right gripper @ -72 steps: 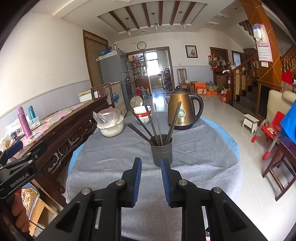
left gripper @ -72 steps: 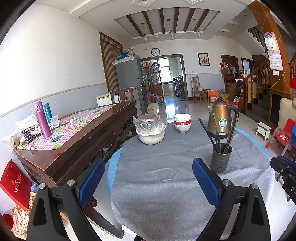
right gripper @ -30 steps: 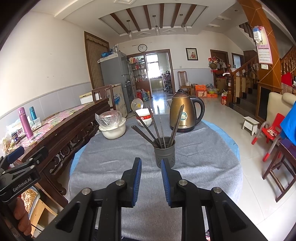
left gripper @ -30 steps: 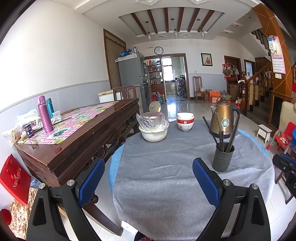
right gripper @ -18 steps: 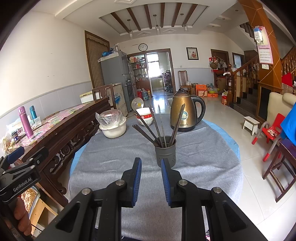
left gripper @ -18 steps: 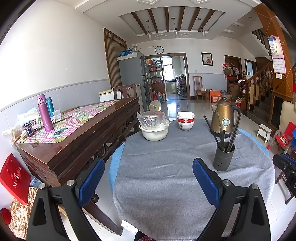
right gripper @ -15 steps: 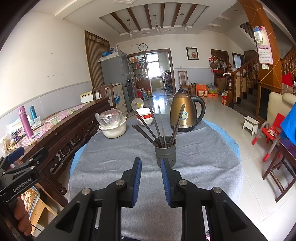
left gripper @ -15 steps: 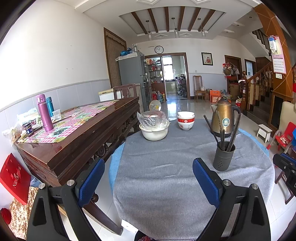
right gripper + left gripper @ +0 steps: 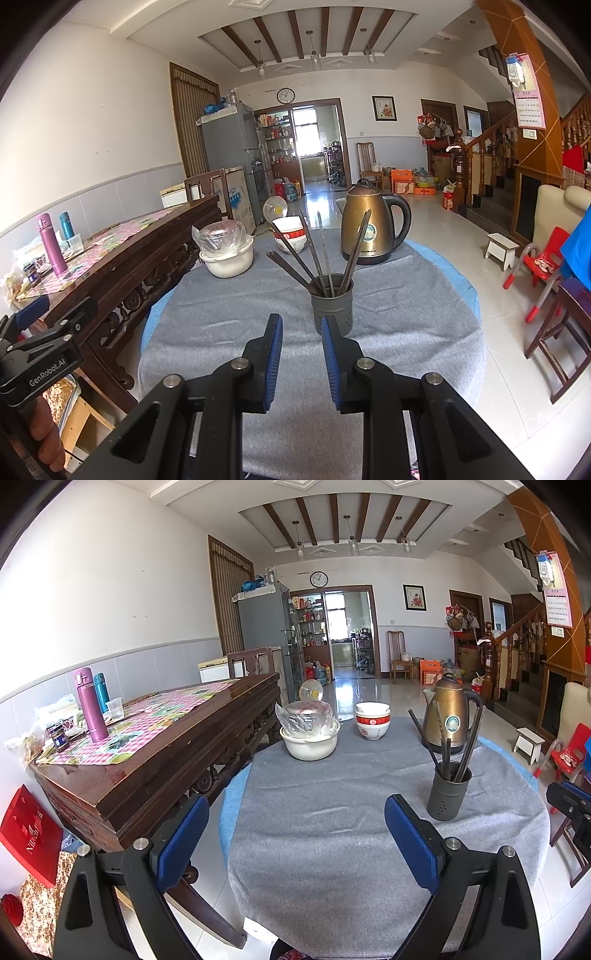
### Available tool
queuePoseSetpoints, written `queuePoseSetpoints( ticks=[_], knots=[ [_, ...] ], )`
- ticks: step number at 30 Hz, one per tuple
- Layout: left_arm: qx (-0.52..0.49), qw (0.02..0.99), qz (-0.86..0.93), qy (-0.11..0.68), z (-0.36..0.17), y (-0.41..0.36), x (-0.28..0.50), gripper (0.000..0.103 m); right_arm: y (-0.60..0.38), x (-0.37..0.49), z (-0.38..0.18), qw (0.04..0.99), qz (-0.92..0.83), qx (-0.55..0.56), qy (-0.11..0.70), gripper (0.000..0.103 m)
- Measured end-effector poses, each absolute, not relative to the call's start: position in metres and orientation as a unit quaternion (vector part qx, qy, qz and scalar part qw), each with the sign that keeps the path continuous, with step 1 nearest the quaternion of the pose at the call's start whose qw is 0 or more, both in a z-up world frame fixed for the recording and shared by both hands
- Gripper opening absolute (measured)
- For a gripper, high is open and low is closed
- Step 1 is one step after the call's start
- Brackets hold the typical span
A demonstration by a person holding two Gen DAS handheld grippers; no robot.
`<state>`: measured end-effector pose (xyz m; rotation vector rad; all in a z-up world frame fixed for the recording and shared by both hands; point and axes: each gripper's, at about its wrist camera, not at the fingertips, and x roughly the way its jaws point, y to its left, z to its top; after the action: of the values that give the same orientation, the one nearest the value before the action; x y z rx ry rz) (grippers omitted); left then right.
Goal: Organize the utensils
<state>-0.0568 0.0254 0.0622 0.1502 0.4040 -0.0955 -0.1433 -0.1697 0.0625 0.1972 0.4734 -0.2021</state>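
Right wrist view: right hand-held gripper [image 9: 301, 334] sits low over the near edge of the table [image 9: 229, 332], jaws nearly together with a narrow gap, nothing between them. Landmark is the grey utensil holder [image 9: 331, 308], upright on the grey cloth just ahead of those fingertips, not touched. Dark chopsticks [image 9: 321, 254] stand inside the holder, fanned out and leaning. Brass kettle [image 9: 364, 229] sits behind the holder, slightly right; stacked red-and-white bowls [image 9: 290, 236] behind it to the left; white pot with a plastic-wrapped lid [image 9: 227, 254] farther left of the holder. Left wrist view: left hand-held gripper [image 9: 293, 825] has its blue pads spread wide, empty, with the holder [image 9: 448, 794] ahead and right of its right finger, apart from it. Wooden sideboard [image 9: 155, 760] stands left of the holder, beside the table.
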Motion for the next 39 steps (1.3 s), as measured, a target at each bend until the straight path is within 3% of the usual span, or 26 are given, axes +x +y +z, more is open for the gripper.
queuePoseSetpoints(
  ticks=[39],
  knots=[
    [0.071,0.976,-0.043,0.203,0.0597,0.0288,-0.0586,0.096,-0.1671,-0.1455,0.0709,0.963,-0.113,0.102,0.223,0.025]
  ],
)
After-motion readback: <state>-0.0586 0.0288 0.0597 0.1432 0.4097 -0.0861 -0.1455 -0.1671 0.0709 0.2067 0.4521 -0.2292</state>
